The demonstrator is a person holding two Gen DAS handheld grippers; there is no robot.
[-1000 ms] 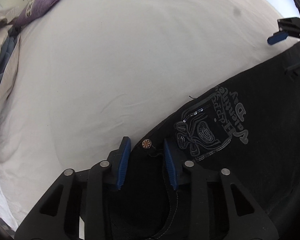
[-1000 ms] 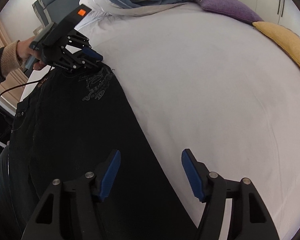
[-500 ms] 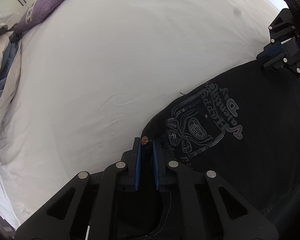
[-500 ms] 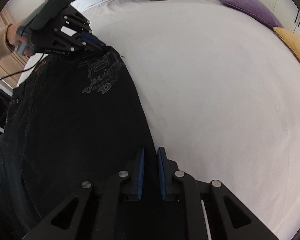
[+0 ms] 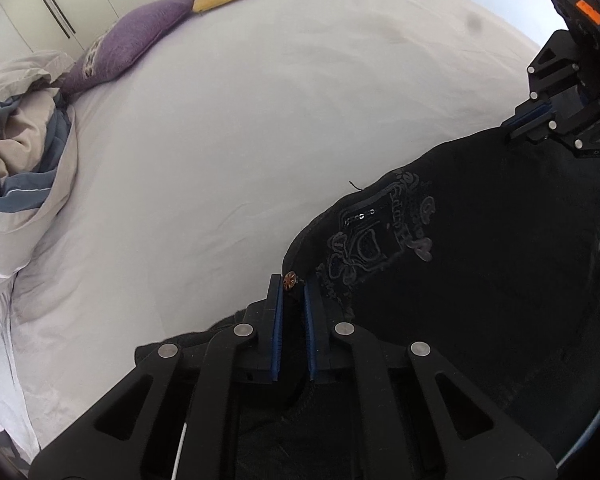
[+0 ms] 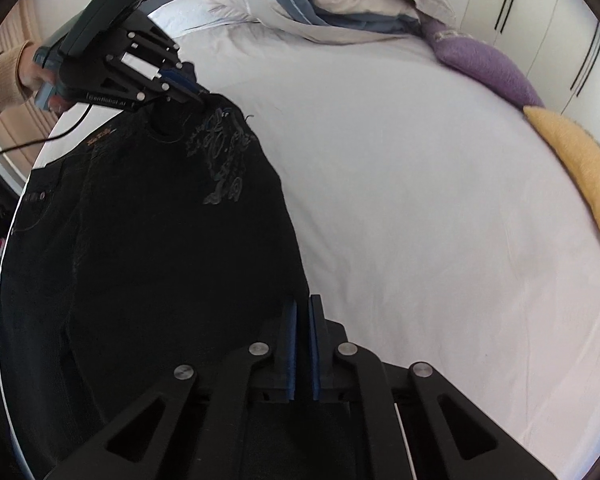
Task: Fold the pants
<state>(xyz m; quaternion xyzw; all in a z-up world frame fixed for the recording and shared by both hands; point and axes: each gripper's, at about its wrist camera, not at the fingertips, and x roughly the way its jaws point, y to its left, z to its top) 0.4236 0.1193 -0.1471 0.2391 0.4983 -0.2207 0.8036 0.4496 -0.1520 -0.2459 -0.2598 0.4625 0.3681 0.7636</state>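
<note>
The black pants (image 5: 480, 272) are dark denim, matte and slightly creased, with a grey embroidered crest (image 5: 380, 236) near the waist and a small copper rivet (image 5: 290, 280). They lie along the near side of a bed sheet (image 5: 260, 140), a smooth pale lilac-white cloth with soft wrinkles, and their gripped edge is drawn up off it.

The left gripper (image 5: 291, 292) has its blue ribbed pads clamped on the waistband corner just below the rivet; its jaws have just been closing, with fabric between them. The right gripper (image 6: 302, 312) is likewise pinched on the pants' edge further down the leg, its jaws having just closed onto the cloth. Both point steeply downward.

The left wrist view shows the right gripper (image 5: 528, 120) at two o'clock, biting the fabric edge, and the rivet, which the other view hides. The right wrist view alone shows the person's hand (image 6: 40, 80) in a tan knit cuff at ten o'clock, wrapped around the handle of the left gripper (image 6: 192, 92), a trailing black cable (image 6: 52, 136), and an orange waistband label.

At twelve o'clock there lies a rumpled blue-and-cream duvet (image 6: 340, 4); a fuzzy purple cushion (image 6: 484, 64) and a mustard cushion (image 6: 584, 168) sit toward two o'clock, with white wardrobe doors (image 5: 60, 4) behind.
</note>
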